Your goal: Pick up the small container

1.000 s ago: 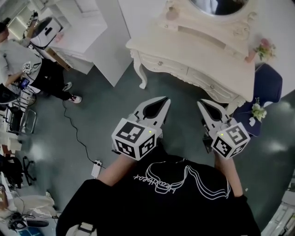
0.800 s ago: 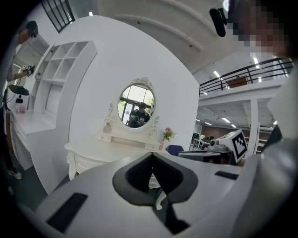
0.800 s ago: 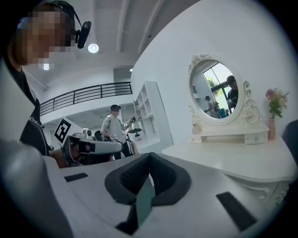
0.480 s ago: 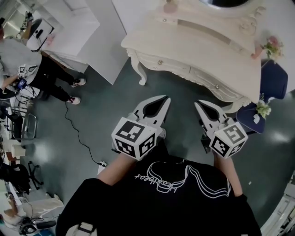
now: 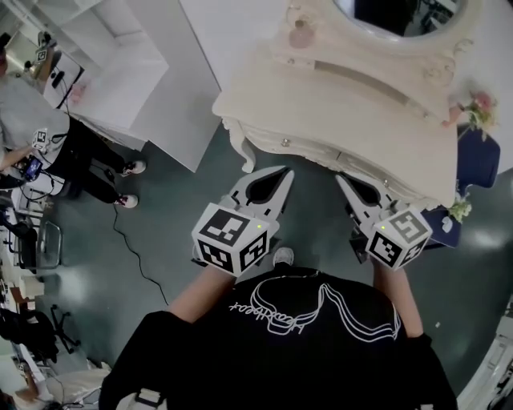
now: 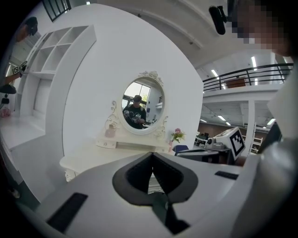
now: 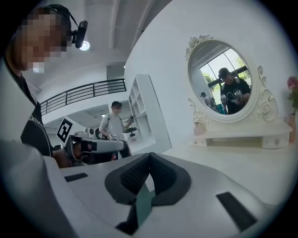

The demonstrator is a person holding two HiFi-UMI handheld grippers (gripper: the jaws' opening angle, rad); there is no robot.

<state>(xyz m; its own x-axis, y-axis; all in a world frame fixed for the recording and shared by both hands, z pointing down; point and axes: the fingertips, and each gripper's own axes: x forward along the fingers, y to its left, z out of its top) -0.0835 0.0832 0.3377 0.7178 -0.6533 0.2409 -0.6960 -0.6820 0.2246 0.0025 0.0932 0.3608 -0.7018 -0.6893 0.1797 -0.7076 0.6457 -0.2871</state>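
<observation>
- Holding the left claw (image 5: 287, 171) out ahead of the chest, jaws pressed together tip to tip, nothing between them.
- Carrying the right claw (image 5: 340, 178) alongside at the same reach, likewise closed and empty, pads meeting in the right gripper view.
- Standing on dark floor (image 5: 184, 200), with the toe of a shoe (image 5: 282, 256) poking out below the claws.
- Closing on the dressing table (image 5: 345, 108): well ahead of both tips a second ago, just beyond them now in the head view, with the right tip level with the front edge.
- Meaning, as a judgement, a walk-up nearly finished rather than a grasp begun.
- Finding the small container (image 5: 300, 34), a pinkish pot, on the table's raised back ledge (image 5: 361, 74), just left of the oval mirror (image 5: 389, 10) and seemingly upright.
- Sitting across the bare tabletop from both claws, so touched by neither.
- Needing next, by this reading, a reach over the tabletop and parted jaws before any pinch. Closed as now, able only to nudge the pot.
- Watching for the carved mirror frame right beside the pot, with little room on that side for a jaw.
- Passing further off: pink flowers (image 5: 479, 104) at the table's right end, a blue seat (image 5: 481, 148) beyond them, white shelves (image 5: 120, 48) to the left, and a bystander (image 5: 36, 136) at the far left edge.
</observation>
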